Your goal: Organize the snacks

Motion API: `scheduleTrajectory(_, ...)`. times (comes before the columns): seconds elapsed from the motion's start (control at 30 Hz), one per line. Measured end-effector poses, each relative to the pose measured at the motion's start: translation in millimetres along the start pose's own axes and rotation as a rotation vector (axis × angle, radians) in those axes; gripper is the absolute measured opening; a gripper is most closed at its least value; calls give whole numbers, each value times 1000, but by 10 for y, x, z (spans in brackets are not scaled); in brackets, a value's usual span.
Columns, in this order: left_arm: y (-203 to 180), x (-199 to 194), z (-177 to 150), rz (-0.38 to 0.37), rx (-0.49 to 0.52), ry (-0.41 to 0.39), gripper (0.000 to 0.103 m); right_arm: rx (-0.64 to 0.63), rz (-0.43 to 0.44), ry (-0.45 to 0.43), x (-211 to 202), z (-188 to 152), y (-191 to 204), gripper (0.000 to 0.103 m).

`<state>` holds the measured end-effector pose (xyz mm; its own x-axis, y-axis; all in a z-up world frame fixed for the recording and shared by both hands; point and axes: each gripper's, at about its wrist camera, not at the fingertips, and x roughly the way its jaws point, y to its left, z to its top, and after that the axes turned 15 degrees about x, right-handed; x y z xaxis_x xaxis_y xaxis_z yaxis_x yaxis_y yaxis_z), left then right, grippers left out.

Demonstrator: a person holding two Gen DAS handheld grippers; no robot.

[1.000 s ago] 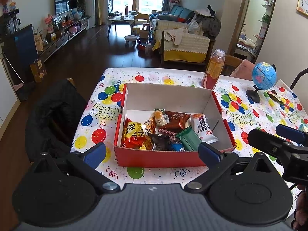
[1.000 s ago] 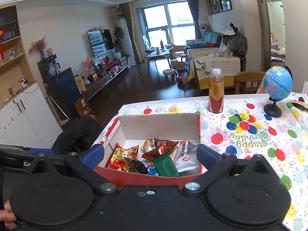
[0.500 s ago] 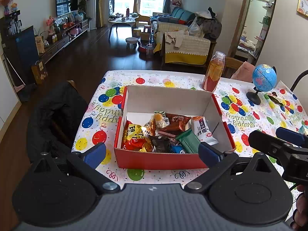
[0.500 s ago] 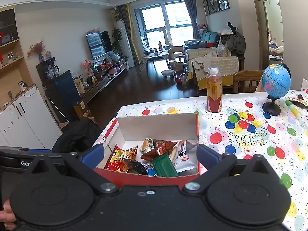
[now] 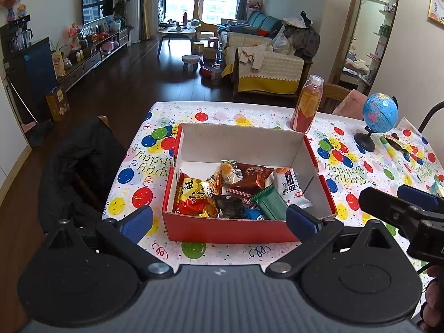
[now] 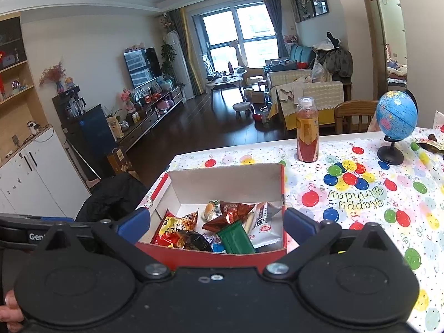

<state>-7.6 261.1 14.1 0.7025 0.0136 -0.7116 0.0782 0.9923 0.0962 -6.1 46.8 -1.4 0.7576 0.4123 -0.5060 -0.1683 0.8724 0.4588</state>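
A red cardboard box (image 5: 227, 230) (image 6: 211, 255) with a white inside sits on the balloon-print tablecloth (image 5: 360, 166). Several snack packets lie in it: a red-yellow bag (image 5: 191, 194) (image 6: 174, 226), a brown packet (image 5: 249, 176) (image 6: 227, 215), a green packet (image 5: 270, 201) (image 6: 236, 237) and a white packet (image 5: 290, 187) (image 6: 263, 226). My left gripper (image 5: 219, 220) hangs open in front of the box, empty. My right gripper (image 6: 215, 224) is open too, above the box's near wall, holding nothing. The right gripper's body (image 5: 402, 213) shows in the left wrist view.
A juice bottle (image 5: 306, 104) (image 6: 307, 130) stands behind the box. A small blue globe (image 5: 378, 113) (image 6: 396, 122) is at the right, with a wrapper (image 5: 395, 143) next to it. A chair with a dark coat (image 5: 77, 166) stands at the table's left edge.
Both grippers have pulled back and risen a little from the box, so it looks slightly smaller and farther. Both stay open; the snacks have not moved.
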Motion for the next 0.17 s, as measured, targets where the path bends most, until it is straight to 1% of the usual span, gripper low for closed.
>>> scheduleTrajectory(0.17, -50, -9, -13, 4, -6, 8, 103, 30, -9, 1, 9, 24, -80, 102)
